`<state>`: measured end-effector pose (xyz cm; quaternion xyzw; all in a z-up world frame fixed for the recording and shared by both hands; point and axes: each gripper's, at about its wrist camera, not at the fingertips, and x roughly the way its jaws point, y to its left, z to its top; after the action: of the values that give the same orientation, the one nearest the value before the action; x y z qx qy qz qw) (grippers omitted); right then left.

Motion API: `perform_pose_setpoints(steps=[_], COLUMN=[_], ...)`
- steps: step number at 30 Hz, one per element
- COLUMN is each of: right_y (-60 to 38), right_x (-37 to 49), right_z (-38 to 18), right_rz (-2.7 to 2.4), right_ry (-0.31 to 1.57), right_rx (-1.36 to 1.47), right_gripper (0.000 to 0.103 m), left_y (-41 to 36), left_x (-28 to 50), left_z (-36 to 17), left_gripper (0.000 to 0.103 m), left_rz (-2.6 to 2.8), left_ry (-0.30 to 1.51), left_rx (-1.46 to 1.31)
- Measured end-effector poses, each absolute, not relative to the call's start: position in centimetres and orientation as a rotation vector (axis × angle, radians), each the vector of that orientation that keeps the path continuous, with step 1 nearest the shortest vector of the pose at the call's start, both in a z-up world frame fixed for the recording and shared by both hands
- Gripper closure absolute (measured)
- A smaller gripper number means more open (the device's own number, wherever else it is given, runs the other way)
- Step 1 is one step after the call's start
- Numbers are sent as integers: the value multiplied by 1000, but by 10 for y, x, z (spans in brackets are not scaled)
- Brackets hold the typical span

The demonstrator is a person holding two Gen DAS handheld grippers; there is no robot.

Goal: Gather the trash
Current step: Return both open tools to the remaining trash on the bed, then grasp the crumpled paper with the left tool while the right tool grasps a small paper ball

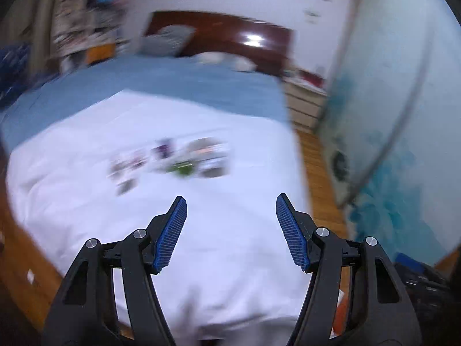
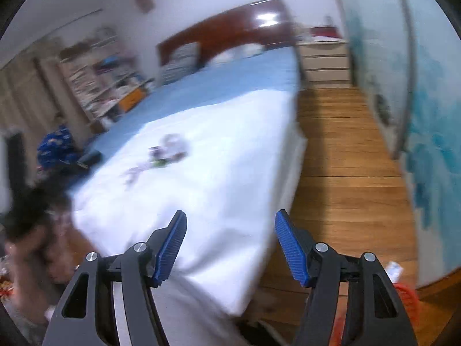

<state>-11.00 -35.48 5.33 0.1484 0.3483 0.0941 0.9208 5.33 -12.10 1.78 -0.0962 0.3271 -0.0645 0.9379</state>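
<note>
A small heap of trash (image 1: 173, 160), blurred wrappers in white, purple and green, lies on the white sheet (image 1: 201, 230) in the middle of the bed. It also shows in the right wrist view (image 2: 164, 154), farther off to the left. My left gripper (image 1: 230, 201) is open and empty, above the sheet and short of the heap. My right gripper (image 2: 230, 216) is open and empty over the bed's near right corner. Both views are motion-blurred.
The bed has a blue cover (image 1: 173, 80) and a dark wooden headboard (image 1: 230, 34). Wooden floor (image 2: 345, 158) runs along the right side beside a blue-patterned wardrobe door (image 2: 426, 115). Shelves (image 2: 100, 72) stand at the far left. An orange object (image 2: 406, 297) lies on the floor near right.
</note>
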Motion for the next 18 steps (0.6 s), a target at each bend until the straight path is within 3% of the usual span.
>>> perform_pose_setpoints(steps=[10, 18], right_y=[-232, -232], right_x=[-69, -43], right_z=[71, 57], right_rz=[255, 246], right_ry=[704, 760], right_rx=[229, 211], right_gripper=[34, 34], left_y=[-9, 8], left_x=[116, 186], left_z=[-36, -75], left_gripper=[38, 38], left_rz=[32, -8], left_ry=[719, 812], left_rx=[-282, -411])
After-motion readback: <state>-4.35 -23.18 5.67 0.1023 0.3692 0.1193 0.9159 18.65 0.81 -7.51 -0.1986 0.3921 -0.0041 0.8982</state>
